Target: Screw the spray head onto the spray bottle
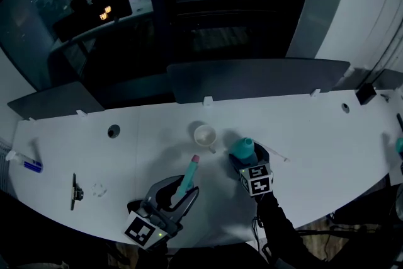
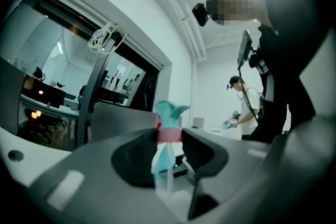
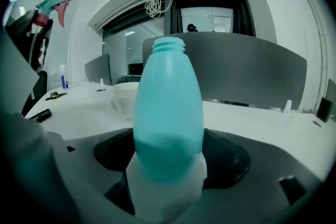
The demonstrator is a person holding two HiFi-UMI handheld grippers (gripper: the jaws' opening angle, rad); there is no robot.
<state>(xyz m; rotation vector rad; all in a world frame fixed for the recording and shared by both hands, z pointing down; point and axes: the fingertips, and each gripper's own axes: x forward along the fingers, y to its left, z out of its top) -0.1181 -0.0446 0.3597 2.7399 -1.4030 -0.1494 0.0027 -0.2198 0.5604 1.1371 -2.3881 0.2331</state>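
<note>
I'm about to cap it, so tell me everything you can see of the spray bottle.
The spray bottle is teal, smooth plastic by its look, bulging in the middle and tapering to an open threaded neck with no head on. Its base looks whitish. It stands upright on the white table, between the right tongs; whether they press it is unclear.

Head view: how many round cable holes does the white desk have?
2. One dark round cable hole at the left of the white desk, another near its far right end. More may lie outside the frame.
</note>
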